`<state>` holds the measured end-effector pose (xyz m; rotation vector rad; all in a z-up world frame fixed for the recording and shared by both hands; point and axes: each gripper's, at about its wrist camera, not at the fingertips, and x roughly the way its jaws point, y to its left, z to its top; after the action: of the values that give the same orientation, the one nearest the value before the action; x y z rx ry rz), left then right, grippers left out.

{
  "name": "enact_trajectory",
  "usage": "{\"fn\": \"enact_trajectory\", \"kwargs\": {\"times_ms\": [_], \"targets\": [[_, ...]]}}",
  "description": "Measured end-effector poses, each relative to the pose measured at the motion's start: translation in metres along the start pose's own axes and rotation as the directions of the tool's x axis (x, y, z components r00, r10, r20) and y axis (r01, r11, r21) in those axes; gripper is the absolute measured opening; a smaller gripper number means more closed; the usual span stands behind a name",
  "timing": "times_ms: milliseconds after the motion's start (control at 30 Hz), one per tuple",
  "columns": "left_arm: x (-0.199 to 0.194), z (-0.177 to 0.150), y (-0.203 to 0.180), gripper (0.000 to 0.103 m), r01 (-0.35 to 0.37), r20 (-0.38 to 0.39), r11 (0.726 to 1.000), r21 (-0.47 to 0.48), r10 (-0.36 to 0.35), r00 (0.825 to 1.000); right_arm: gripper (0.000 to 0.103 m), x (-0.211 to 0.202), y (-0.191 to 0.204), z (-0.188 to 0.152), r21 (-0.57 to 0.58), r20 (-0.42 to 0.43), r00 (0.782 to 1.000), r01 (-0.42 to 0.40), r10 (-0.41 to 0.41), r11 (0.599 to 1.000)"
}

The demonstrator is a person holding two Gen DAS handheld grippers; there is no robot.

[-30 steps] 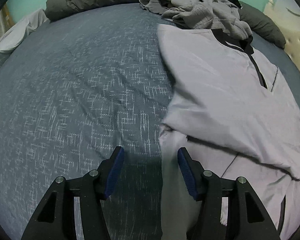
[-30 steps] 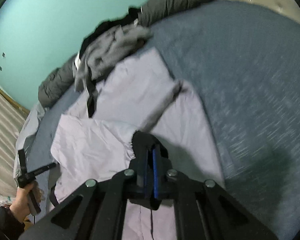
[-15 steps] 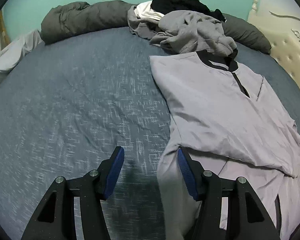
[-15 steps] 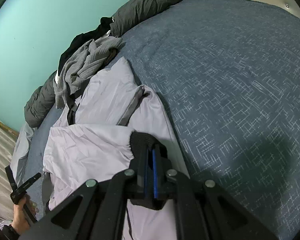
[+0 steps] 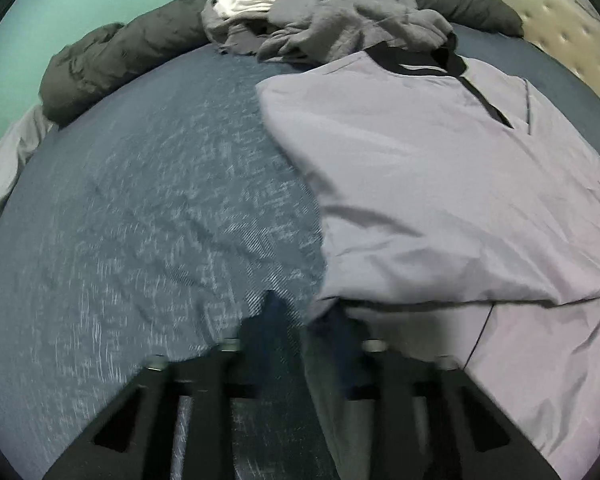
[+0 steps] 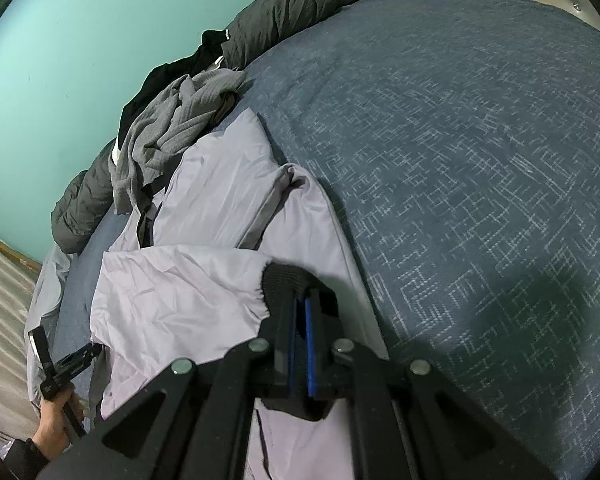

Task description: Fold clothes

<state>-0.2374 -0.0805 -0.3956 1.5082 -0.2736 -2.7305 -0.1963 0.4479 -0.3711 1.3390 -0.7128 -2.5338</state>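
A lilac jacket (image 5: 440, 200) with dark collar trim lies spread on the blue bedspread (image 5: 140, 220), its lower part folded over. My left gripper (image 5: 304, 320) is blurred at the jacket's near left edge, its jaws drawn close on a strip of the lilac fabric. In the right wrist view the jacket (image 6: 220, 200) lies left of centre. My right gripper (image 6: 300, 312) is shut on the sleeve's black ribbed cuff (image 6: 284, 280), and the sleeve is held over the jacket's body.
A heap of grey, white and black clothes (image 5: 352, 12) lies behind the jacket's collar, against a rolled dark duvet (image 5: 112, 60). A padded headboard (image 5: 560, 12) stands at the right. A hand (image 6: 54, 436) holds the left gripper (image 6: 60, 364) at the bed's edge.
The left gripper's jaws have closed in from wide open onto the jacket's edge and moved forward. The right gripper, still holding the cuff, has carried the sleeve further over the jacket.
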Motion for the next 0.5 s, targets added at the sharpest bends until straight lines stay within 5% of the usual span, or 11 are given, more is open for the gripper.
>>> {"fn": "enact_trajectory", "kwargs": {"times_ms": [100, 167, 500], "targets": [[-0.014, 0.004, -0.001, 0.004, -0.031, 0.056, 0.999, 0.017, 0.03, 0.998, 0.003, -0.002, 0.005, -0.001, -0.002, -0.011, 1.0, -0.024, 0.023, 1.0], [-0.021, 0.003, 0.013, 0.004, -0.009, 0.08, 0.998, -0.057, 0.014, 0.997, 0.003, -0.004, 0.012, -0.002, -0.013, -0.022, 0.999, -0.04, 0.04, 0.999], [-0.023, -0.013, 0.036, 0.007, 0.084, 0.038, 0.968, -0.236, -0.077, 0.996, 0.003, 0.025, 0.028, -0.024, -0.135, -0.146, 0.988, 0.029, -0.049, 0.99]]}}
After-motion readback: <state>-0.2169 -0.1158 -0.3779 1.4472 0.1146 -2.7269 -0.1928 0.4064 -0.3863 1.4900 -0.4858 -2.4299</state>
